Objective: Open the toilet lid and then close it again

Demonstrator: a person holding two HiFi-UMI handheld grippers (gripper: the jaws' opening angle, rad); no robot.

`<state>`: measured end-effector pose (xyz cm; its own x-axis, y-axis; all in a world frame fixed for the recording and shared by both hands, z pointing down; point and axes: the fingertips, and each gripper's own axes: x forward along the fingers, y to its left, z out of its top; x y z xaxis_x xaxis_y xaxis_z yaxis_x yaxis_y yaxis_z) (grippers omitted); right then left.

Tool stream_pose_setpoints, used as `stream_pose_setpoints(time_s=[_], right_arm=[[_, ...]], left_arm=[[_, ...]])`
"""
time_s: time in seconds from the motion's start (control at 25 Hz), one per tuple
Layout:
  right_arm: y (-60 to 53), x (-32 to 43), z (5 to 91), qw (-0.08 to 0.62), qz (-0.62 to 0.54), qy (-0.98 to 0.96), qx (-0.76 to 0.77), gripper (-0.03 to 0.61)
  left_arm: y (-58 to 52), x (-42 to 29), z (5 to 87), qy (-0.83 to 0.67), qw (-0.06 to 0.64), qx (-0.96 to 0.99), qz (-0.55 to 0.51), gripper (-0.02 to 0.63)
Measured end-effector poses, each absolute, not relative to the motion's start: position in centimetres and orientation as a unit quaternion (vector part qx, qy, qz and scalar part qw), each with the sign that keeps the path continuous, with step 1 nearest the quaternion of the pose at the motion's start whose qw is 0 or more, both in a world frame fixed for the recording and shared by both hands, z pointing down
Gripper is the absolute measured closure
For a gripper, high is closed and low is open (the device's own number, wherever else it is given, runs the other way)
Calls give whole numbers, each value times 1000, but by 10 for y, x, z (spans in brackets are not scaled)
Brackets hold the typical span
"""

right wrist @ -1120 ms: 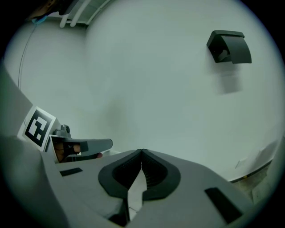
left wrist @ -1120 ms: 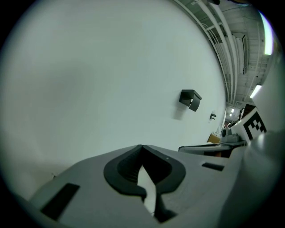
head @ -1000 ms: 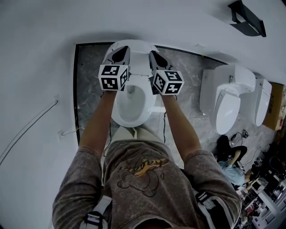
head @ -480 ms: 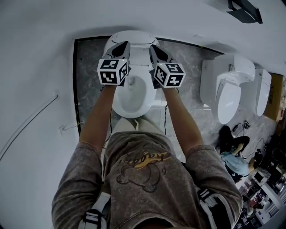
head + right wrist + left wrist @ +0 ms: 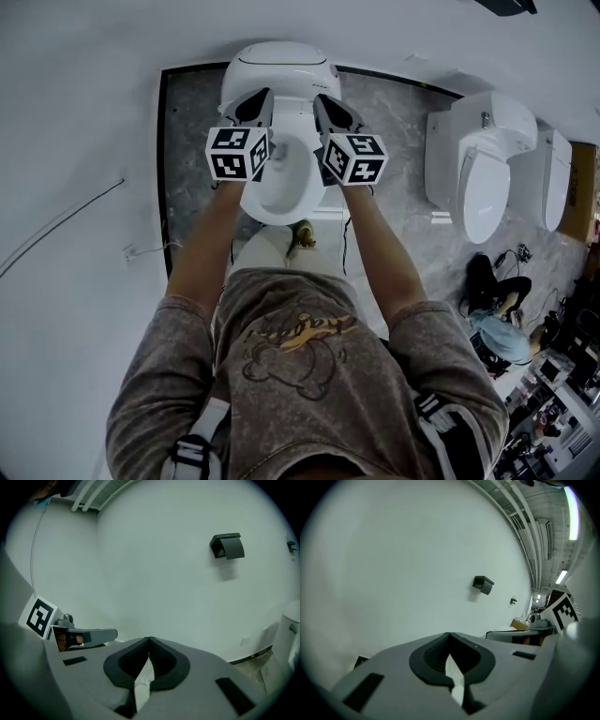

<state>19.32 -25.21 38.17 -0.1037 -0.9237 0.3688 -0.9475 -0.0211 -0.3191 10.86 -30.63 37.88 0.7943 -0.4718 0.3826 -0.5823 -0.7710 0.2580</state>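
Grippers: our left gripper (image 5: 261,97) and right gripper (image 5: 322,101) each clamp a side edge of the toilet lid (image 5: 277,64).
Change: we've swung it higher, toward the toilet's back edge; the bowl (image 5: 281,183) is exposed.
Meaning: opening looks nearly done; closing remains.

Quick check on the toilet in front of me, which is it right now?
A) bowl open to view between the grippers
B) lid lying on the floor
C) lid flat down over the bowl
A: the toilet bowl shows its open inside between the left gripper and the right gripper.
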Motion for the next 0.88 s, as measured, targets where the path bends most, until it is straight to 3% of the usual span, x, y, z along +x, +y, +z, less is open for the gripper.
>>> stream_pose_setpoints(time_s=[0.88], right_arm=[[-95,102,459,44,283,-719,634,552]], left_arm=[[-143,16,457,-325,209,904,183,606]])
